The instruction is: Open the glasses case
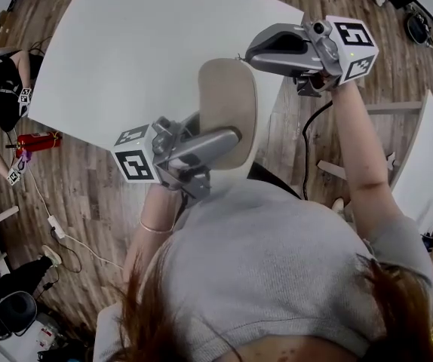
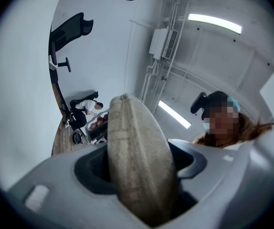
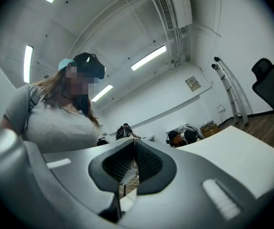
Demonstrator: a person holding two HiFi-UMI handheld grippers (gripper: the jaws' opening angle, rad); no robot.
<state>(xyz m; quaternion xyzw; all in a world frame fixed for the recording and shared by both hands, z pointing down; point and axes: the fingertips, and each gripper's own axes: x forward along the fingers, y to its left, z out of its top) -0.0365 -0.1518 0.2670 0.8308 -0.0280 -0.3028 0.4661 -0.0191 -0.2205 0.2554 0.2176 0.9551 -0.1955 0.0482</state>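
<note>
The glasses case [image 1: 228,104] is a beige, closed oval shell, held up above the near edge of the white table [image 1: 141,44]. My left gripper [image 1: 230,139] is shut on its lower end. In the left gripper view the case [image 2: 139,156] stands on edge between the jaws and fills the gap. My right gripper [image 1: 251,52] hovers to the upper right of the case, just apart from its top end. In the right gripper view this gripper [image 3: 134,152] has its ribbed pads pressed together with nothing between them.
A second white table [image 1: 430,164] stands at the right. Cables and a power strip [image 1: 54,228] lie on the wooden floor at the left, with headsets and bags around it. A black office chair [image 2: 65,37] and other people [image 3: 184,136] are in the room.
</note>
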